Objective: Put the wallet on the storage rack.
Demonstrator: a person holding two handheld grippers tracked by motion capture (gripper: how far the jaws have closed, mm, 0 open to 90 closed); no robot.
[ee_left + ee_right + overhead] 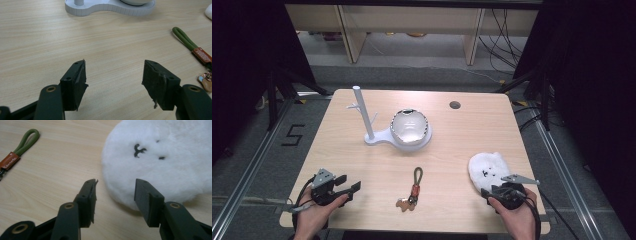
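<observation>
At the lower right of the high view, the right gripper [493, 187] aims released jaws at the white fluffy plush hat [490, 168] on the tabletop, likely needing a forward reach before clenching, while the left gripper [350, 183] waits released.

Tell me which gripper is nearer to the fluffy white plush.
Right. The right gripper sits at the near edge of the white plush, jaws open toward it. The left gripper is far across the table, beyond the keychain.

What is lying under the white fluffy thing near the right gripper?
The white fluffy thing rests directly on the wooden table. At its visible edge there is only bare wood and shadow; whatever it covers beneath stays hidden.
</observation>
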